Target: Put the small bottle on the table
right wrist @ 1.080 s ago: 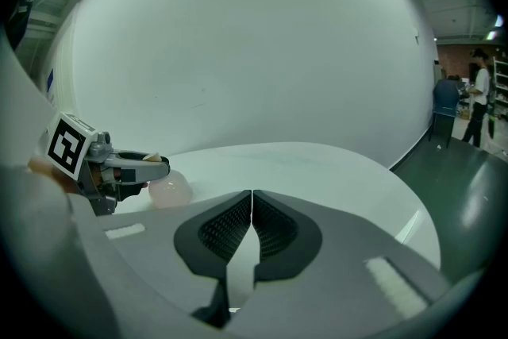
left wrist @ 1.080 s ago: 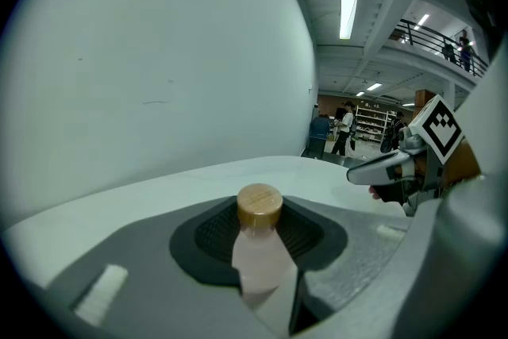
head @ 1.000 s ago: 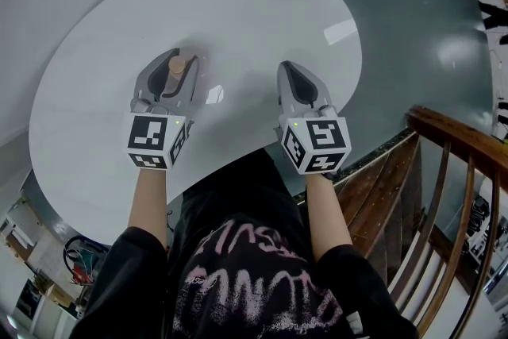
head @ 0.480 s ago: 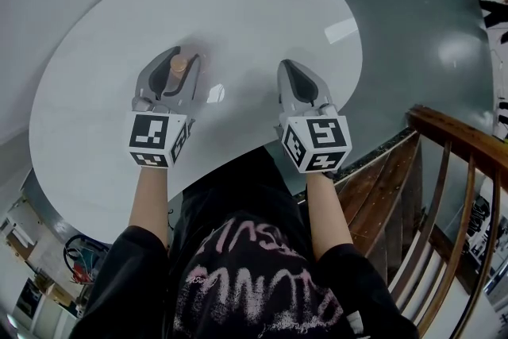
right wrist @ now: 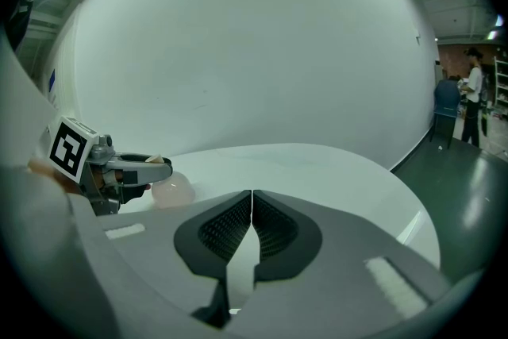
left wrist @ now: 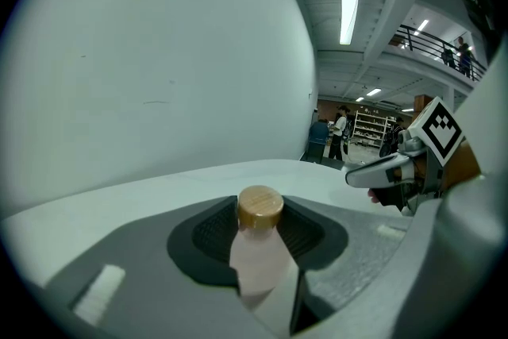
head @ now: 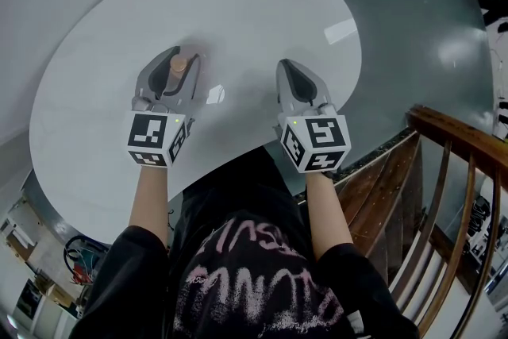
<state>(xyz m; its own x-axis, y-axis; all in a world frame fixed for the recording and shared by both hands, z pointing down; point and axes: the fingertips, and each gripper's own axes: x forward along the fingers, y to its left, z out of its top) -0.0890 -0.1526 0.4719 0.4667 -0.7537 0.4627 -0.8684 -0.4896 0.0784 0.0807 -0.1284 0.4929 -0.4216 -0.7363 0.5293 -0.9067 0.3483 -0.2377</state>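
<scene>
The small bottle, pale pink with a tan cap, stands upright, clamped in the left claw low over the white counter. I cannot tell whether its base touches. At the bottle's 3 o'clock, well apart, the right claw hovers pinched together, holding nothing.

Lighting: even, cool, moderately bright.
Overhead strip light flares in my left gripper view; glare patch on table; my gripper views bend, darken at edges.
</scene>
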